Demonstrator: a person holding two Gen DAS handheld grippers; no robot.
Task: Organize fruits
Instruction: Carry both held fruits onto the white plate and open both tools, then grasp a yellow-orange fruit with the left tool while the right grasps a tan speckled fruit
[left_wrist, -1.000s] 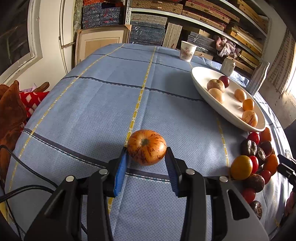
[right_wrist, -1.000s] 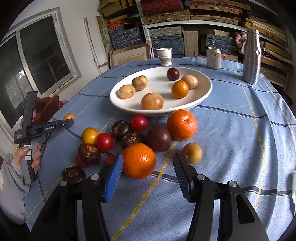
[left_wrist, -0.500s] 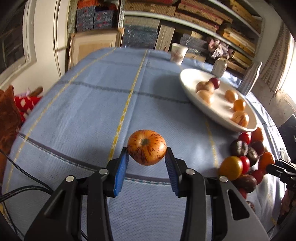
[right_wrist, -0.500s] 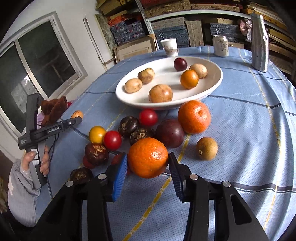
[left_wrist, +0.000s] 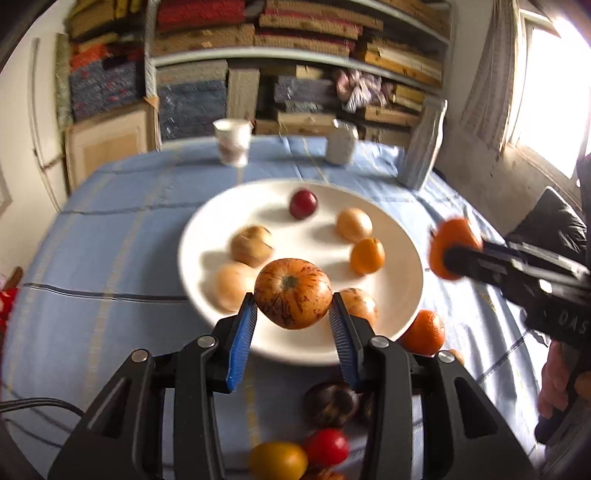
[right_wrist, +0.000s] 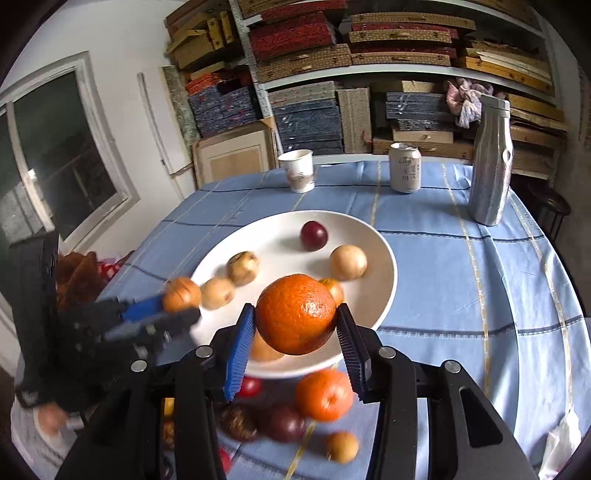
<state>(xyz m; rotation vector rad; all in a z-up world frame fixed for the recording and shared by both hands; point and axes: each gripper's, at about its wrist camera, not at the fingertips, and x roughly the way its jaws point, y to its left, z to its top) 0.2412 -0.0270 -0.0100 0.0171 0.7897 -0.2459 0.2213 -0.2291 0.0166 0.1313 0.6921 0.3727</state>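
We're holding a speckled fruit (left_wrist: 293, 292) in the left tongs (left_wrist: 291, 325), orange (right_wrist: 295, 314) in the right tongs (right_wrist: 293, 330), plate (left_wrist: 399, 295) just ahead; both closing in, tongs risking a clash w/ each other.

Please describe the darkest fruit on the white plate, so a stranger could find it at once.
Find the big white plate on the blue tablecloth. At its far side, toward the paper cup, lies a dark red plum; every other fruit on the plate is tan or orange.

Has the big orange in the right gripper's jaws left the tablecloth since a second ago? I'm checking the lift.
Yes. The big orange sat on the blue tablecloth among the loose fruit; now it is held above the white oval plate's near rim.
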